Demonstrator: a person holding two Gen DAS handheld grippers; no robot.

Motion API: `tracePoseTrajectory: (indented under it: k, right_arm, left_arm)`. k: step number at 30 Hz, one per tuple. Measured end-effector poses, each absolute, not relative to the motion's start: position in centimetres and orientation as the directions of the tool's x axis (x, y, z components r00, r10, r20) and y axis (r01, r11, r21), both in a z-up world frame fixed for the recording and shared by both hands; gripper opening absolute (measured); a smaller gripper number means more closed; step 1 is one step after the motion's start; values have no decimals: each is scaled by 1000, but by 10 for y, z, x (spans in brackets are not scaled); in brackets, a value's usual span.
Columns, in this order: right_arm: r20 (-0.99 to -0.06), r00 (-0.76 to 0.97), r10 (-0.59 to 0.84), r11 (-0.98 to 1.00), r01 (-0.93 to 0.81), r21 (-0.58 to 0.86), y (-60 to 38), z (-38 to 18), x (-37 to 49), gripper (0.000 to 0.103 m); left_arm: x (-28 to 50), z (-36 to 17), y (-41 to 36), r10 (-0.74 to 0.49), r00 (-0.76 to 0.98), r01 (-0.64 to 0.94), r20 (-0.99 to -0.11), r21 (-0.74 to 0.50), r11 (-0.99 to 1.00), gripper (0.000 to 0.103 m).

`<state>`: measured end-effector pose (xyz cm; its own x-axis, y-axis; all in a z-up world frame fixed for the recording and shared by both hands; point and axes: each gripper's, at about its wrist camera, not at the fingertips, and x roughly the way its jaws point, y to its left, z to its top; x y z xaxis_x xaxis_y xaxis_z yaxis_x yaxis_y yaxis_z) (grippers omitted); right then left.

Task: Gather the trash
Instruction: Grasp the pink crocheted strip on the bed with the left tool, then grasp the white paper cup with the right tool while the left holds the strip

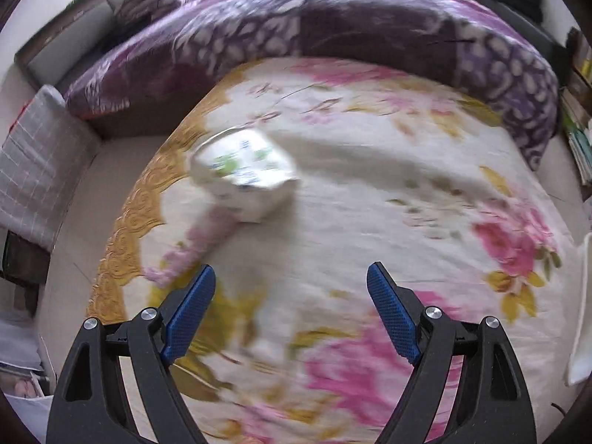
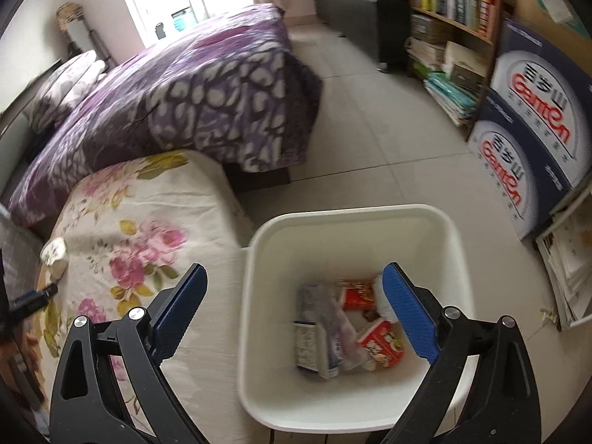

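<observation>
Floral bed [image 1: 370, 192] carries a crumpled carton [image 1: 244, 174] near its left edge; left tool [image 1: 291, 288] gapes wide, right tool [image 2: 294, 292] wide above the bin [image 2: 355, 218].

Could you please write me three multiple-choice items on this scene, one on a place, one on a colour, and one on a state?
1. Where does the white packet lie?
A. on the floral sheet
B. in the bin
C. on the shelf

2. What colour is the bin?
A. blue
B. white
C. black

3. How is the left gripper?
A. shut on the packet
B. shut on nothing
C. open, holding nothing

Answers: 1 A, it rests on the floral sheet ahead of the fingers. 2 B, its walls are white. 3 C, its fingers stand wide apart with only sheet between them.
</observation>
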<state>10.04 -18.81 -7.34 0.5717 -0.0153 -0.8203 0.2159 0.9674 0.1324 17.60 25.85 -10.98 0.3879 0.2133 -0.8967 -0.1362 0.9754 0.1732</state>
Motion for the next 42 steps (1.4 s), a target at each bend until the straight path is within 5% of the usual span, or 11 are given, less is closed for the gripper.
tracePoseTrajectory:
  k: [9, 16, 18, 20, 22, 29, 42]
  right_arm:
    - [-766, 627, 143, 988, -50, 144, -123, -70, 118, 94]
    - [-751, 579, 319, 932, -334, 139, -10, -78, 153, 94]
    - [-751, 555, 358, 906, -402, 135, 29, -81, 164, 94]
    - [-754, 527, 391, 878, -459, 135, 67, -85, 175, 94]
    - [-757, 503, 418, 858, -492, 147, 94, -87, 183, 94]
    - [-761, 427, 489, 795, -578, 186, 169, -100, 203, 94]
    - [-793, 163, 587, 685, -623, 379, 242, -132, 157, 96]
  left_arm:
    - [191, -144, 332, 166, 289, -13, -943, 170, 985, 82]
    - [187, -155, 358, -34, 338, 123, -940, 9, 992, 80]
    - [179, -154, 362, -62, 373, 158, -926, -2, 987, 74]
    - [166, -151, 371, -91, 408, 177, -908, -19, 984, 44]
    - [152, -149, 380, -112, 424, 179, -899, -38, 983, 28]
    - [79, -147, 400, -191, 489, 198, -851, -105, 975, 28]
    - [24, -152, 401, -121, 531, 178, -839, -29, 984, 28]
